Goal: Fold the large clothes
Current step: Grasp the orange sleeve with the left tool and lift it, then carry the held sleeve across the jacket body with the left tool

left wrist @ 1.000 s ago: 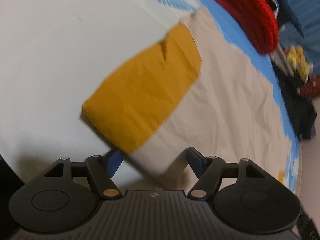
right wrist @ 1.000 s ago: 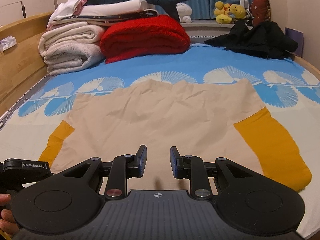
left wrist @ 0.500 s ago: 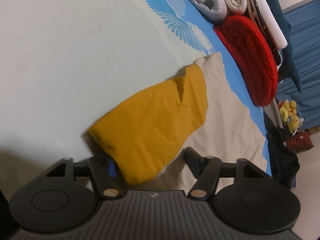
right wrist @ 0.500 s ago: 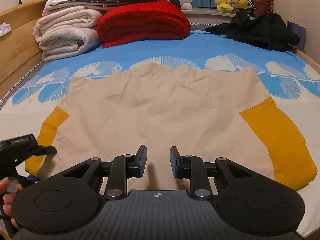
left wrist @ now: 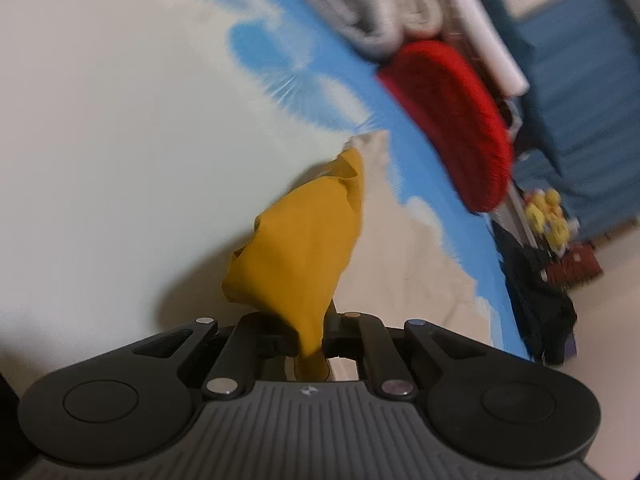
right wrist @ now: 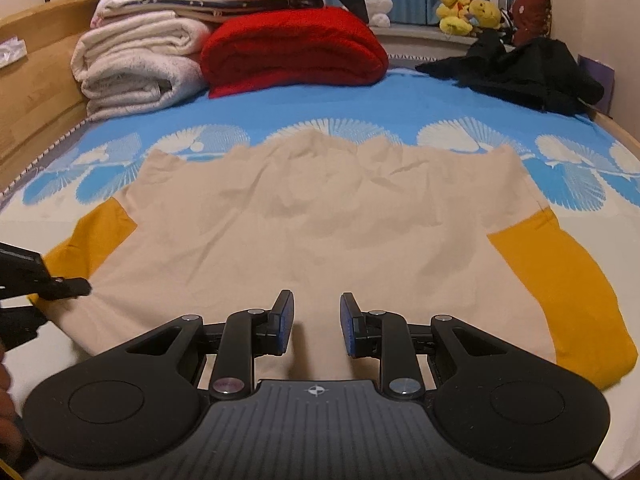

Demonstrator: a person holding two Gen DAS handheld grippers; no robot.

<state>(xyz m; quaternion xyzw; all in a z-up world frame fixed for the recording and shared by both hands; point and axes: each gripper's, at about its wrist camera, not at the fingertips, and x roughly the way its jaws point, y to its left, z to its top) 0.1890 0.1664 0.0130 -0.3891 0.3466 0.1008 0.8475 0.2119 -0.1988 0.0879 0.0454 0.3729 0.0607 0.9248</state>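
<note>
- Shirt [right wrist: 320,216]: flat on the bed [right wrist: 400,100], sleeves toward the left and right edges.
- Folded blankets [right wrist: 136,60]: far-left corner; folded throw [right wrist: 292,52] just right of them.
- Dark garment [right wrist: 520,72]: far-right corner, soft toys [right wrist: 468,10] behind it.

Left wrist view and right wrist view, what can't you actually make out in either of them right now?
- Left gripper fingers, left wrist view: closing on the mustard sleeve, whose fabric covers the pads.
- Folded bedding, left wrist view: motion blur smears it.
- Other mustard sleeve, right wrist view: its cuff end runs behind the right gripper body.
- Shirt near hem, right wrist view: hidden beneath that gripper.
- Plush toys, right wrist view: too small to identify.
</note>
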